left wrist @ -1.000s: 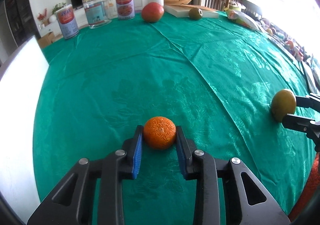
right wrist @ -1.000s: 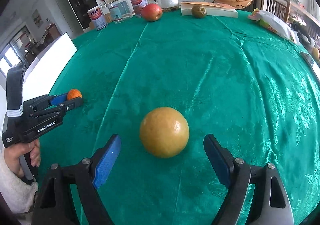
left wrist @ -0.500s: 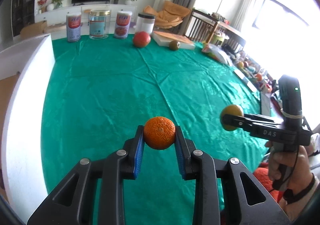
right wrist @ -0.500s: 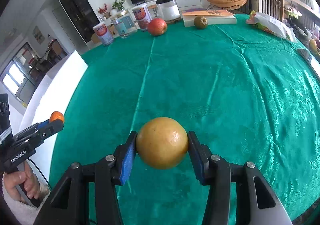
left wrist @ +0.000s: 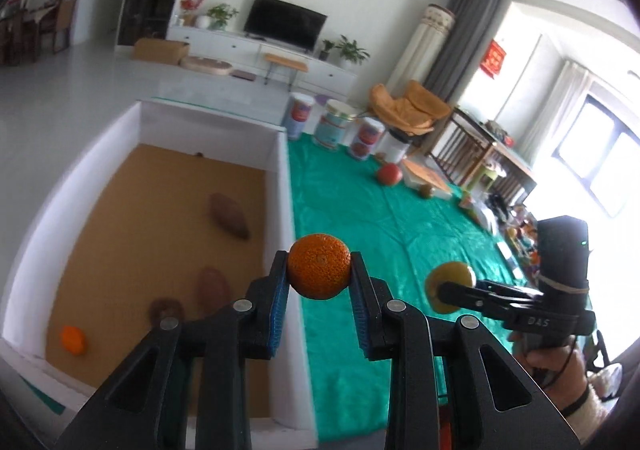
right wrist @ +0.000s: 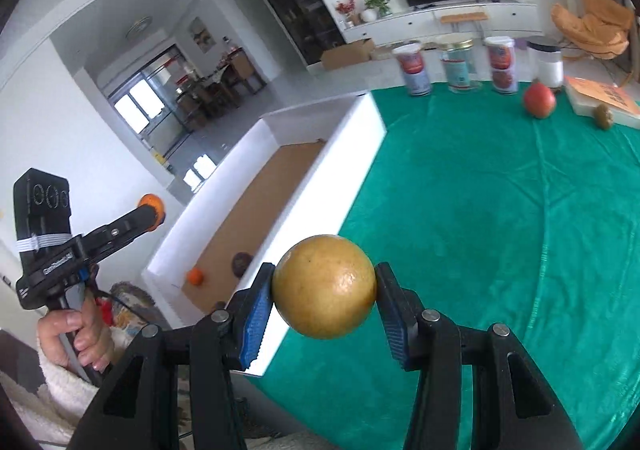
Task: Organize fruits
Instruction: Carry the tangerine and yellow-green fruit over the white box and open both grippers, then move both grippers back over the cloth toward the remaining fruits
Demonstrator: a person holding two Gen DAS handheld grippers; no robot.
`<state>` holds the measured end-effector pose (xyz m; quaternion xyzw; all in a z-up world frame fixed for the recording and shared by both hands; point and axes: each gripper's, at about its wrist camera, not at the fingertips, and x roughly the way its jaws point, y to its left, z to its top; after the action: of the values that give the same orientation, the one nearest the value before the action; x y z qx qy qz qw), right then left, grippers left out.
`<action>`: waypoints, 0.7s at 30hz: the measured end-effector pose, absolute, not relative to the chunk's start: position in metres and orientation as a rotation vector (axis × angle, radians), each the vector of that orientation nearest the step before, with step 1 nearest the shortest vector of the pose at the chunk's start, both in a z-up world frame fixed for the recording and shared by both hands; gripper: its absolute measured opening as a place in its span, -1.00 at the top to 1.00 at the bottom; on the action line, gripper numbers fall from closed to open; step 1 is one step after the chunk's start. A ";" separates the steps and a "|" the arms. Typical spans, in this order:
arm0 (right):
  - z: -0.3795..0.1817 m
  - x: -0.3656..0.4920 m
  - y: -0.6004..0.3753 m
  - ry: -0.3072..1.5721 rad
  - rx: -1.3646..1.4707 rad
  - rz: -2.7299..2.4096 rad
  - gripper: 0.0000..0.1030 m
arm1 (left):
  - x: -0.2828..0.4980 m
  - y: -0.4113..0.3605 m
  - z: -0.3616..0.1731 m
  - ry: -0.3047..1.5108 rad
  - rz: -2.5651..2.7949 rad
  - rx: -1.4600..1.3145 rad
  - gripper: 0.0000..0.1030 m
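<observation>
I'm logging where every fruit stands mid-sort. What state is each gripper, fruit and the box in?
Left gripper: shut on the tangerine, lifted off the table.
Right gripper: shut on the yellow fruit, also lifted.
White box: open-topped, holding a small orange and several brown fruits.
Red fruit: resting on the green cloth.
Small brown fruit: beside the book.

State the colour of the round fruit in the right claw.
Yellow-brown round fruit, best seen from the right wrist.

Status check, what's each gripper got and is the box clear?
Left gripper shut on tangerine. Right gripper shut on yellow fruit. White box open-topped, some produce inside, nothing blocking.
</observation>
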<state>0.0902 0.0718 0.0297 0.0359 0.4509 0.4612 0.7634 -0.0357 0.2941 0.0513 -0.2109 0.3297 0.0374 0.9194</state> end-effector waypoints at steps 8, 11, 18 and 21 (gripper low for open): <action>0.007 0.053 0.215 1.100 -0.190 1.185 0.03 | -0.040 0.368 -0.025 0.835 0.286 -0.493 0.44; -0.014 0.036 0.247 1.133 -0.309 1.203 0.03 | -0.043 0.381 -0.041 0.866 0.329 -0.509 0.44; -0.033 0.023 0.265 1.109 -0.384 1.204 -0.26 | -0.046 0.387 -0.051 0.883 0.434 -0.475 -0.40; -0.014 0.032 0.241 1.022 -0.333 1.188 -0.44 | -0.045 0.377 -0.040 0.849 0.478 -0.411 -0.56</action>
<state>0.0315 0.2412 -0.0145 -0.1492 0.4583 0.5323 0.6960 -0.0446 0.3771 -0.0402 -0.1959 0.4048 0.2280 0.8636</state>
